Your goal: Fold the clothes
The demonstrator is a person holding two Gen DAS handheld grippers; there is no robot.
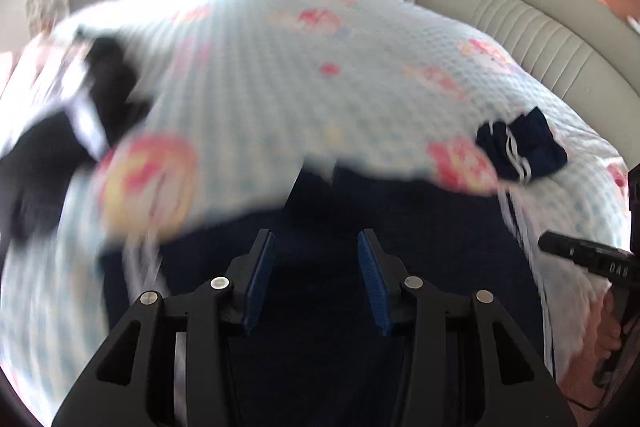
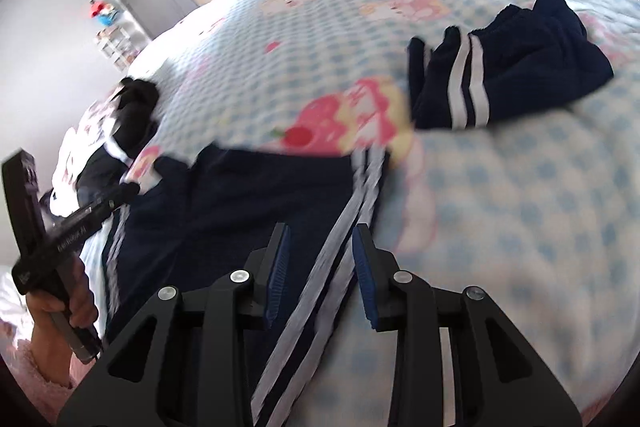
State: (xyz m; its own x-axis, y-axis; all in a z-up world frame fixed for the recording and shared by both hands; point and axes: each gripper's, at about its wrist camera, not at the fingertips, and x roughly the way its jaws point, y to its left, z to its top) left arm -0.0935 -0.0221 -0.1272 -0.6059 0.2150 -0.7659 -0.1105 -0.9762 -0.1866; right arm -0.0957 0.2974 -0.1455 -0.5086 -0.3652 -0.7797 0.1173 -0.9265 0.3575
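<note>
From the left wrist, the left tongs [image 1: 316,247] stand parted and empty over navy trousers [image 1: 360,227] spread flat on the checked bedspread [image 1: 280,67]. From the right wrist, the right tongs [image 2: 320,239] stand slightly open astride the trousers' 2 white side stripes [image 2: 320,287], pads gripping nothing; a second navy garment [image 2: 520,67] lies bunched further up the bed.

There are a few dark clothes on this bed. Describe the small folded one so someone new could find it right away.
Start from the bedspread, light blue checked with pink cartoon prints. Toward its headboard side, beyond the large navy garment spread beneath the right hand-held gripper, sits a small navy bundle. Unlike the black-and-white heap at the far edge, it is compact and shows two white stripes.
</note>
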